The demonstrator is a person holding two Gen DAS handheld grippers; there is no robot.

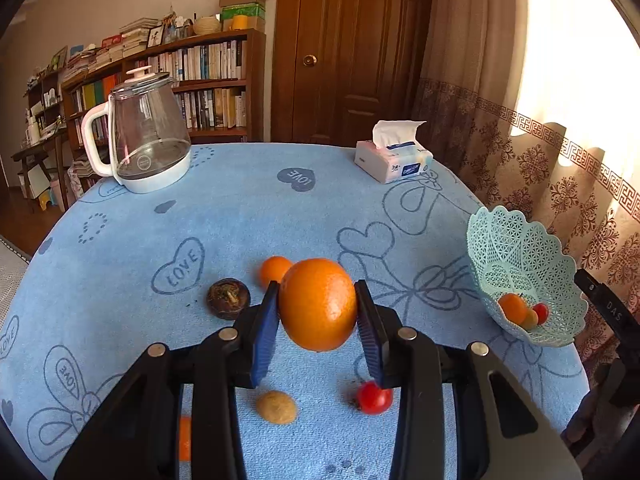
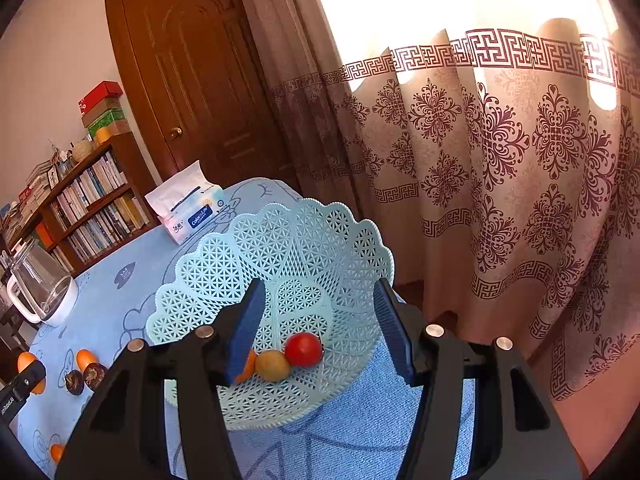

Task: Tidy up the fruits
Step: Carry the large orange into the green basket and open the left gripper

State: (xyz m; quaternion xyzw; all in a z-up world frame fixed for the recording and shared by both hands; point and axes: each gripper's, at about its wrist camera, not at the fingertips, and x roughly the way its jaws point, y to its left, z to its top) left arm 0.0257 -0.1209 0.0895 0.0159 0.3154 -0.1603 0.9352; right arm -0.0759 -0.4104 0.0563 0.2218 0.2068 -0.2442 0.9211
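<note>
Orange (image 1: 317,304) round, glossy, left gripper (image 1: 317,312) clamped

Daylight from window behind curtain (image 2: 500,168), blown out white at top right in both views. Room interior dimmer, bookshelf (image 1: 168,80) side shaded but readable. Strong fisheye bend, black vignette corners. Table (image 1: 240,220) evenly lit, soft shadows under fruit. Orange (image 1: 318,304) has small specular highlight. Focus sharp centre, slight softness at edges.
</note>
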